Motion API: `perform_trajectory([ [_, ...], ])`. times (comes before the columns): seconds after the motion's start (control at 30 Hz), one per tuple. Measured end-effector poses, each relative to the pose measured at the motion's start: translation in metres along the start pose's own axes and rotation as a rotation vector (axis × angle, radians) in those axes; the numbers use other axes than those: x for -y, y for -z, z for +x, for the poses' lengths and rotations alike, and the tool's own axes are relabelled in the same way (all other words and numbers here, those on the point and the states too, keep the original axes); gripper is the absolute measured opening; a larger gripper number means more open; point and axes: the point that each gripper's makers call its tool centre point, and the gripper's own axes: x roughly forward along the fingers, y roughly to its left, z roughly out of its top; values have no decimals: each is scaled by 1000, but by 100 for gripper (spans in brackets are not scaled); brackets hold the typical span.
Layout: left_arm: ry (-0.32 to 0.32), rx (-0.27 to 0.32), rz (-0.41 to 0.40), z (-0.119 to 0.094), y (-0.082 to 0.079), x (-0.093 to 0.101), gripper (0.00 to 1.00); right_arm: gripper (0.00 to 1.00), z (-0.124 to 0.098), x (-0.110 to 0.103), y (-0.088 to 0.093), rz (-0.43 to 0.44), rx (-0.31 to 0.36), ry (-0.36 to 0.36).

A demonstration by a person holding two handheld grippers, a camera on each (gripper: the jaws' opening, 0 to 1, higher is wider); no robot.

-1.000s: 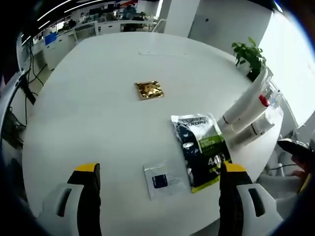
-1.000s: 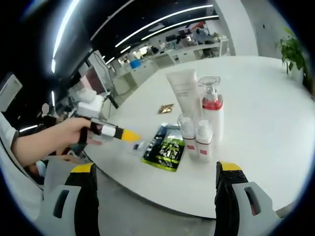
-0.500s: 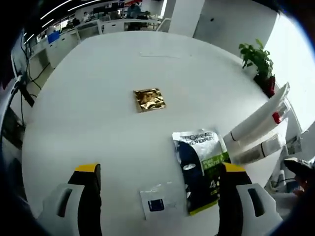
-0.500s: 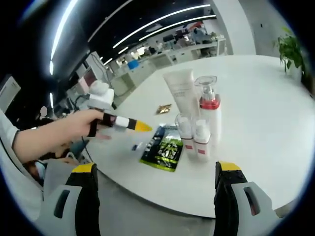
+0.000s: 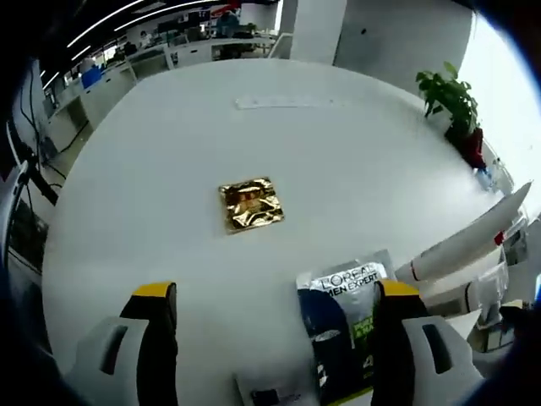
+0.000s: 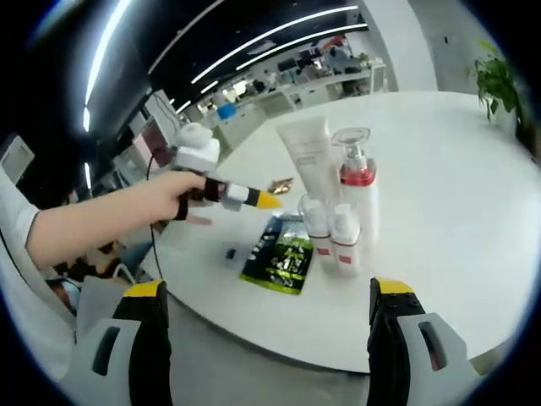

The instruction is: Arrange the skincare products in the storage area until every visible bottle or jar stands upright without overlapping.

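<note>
Plainly, the work looks to be in its approach step: nothing is gripped, and both tools hang above the round white table (image 5: pixel 169 144). In the left gripper view the left gripper (image 5: pixel 269 347) has its jaws wide apart and empty; a gold sachet (image 5: pixel 250 203) lies at about twelve o'clock from it, a dark and green pouch (image 5: pixel 342 326) at about four o'clock, and the white tube (image 5: pixel 469 245) leans in at three o'clock with the other bottles behind it. In the right gripper view the person's hand (image 6: pixel 161 203) reaches in from nine o'clock, carrying the left gripper with its yellow tip toward the cluster. That cluster sits near the table's near edge: the tube, the pump bottle (image 6: pixel 357 190) with a red collar, and two small bottles (image 6: pixel 331 237) all appear upright, standing close together at twelve o'clock from the right gripper (image 6: pixel 266 338), whose jaws are also spread and bare. The flat pouch lies just beside them at ten o'clock. The next move probably calls for closing in on whichever item needs spacing, keeping the jaws clear of neighbours so nothing tips.
</note>
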Motion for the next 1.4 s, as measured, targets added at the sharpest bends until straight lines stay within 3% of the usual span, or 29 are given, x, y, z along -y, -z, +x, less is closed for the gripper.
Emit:
perform_trajectory([
  [0.2,-3,-3,-14,9,-4,1,87,98,1,0,0,5,-5,-3],
  [0.6,-68,11,5,31,-25,-16,79,98,4,1,3,31,-16,-7],
  [0.8,-84,25,-39,32,-32,-19,75,98,10,6,4,31,-18,-4],
  [0.83,-85,32,-46,33,-33,-19,74,97,12,7,6,22,-22,0],
  [0.87,-87,39,-55,33,-35,-18,73,97,13,7,14,44,-73,-1],
  [0.97,-82,61,-73,34,-41,-14,70,99,11,5,3,28,-18,-14],
  [1.4,-154,66,-18,49,-48,-15,62,99,12,7,7,41,-39,-2],
])
